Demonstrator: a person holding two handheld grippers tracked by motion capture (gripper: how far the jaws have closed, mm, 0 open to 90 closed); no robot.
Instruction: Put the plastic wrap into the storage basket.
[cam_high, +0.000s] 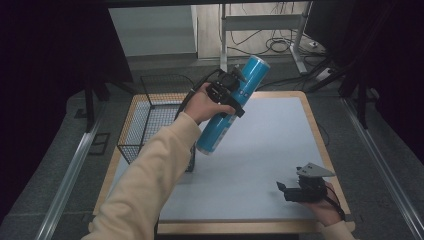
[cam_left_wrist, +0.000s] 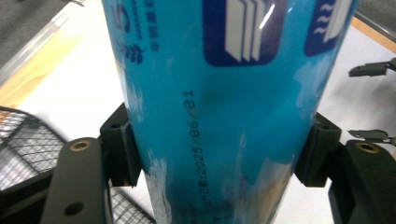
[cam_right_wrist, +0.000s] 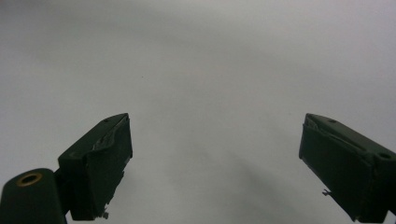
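Blue can (cam_high: 234, 104) clamped by left hand-held gripper (cam_high: 227, 92), ends cropped | right hand-held gripper (cam_high: 289, 191) wide.

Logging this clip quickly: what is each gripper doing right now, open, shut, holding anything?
Left gripper: shut on the blue can, lifted off the table and tilted.
Right gripper: open, nothing between the jaws, low over the table.

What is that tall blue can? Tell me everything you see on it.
The can is a long, glossy blue cylinder with a slightly scuffed wrapper, dark blue squares with white pictures, and the printed date 2025/06/01. The left gripper clamps it across the middle, holding it tilted in the air, top leaning away, lower end above the table beside the wire basket.
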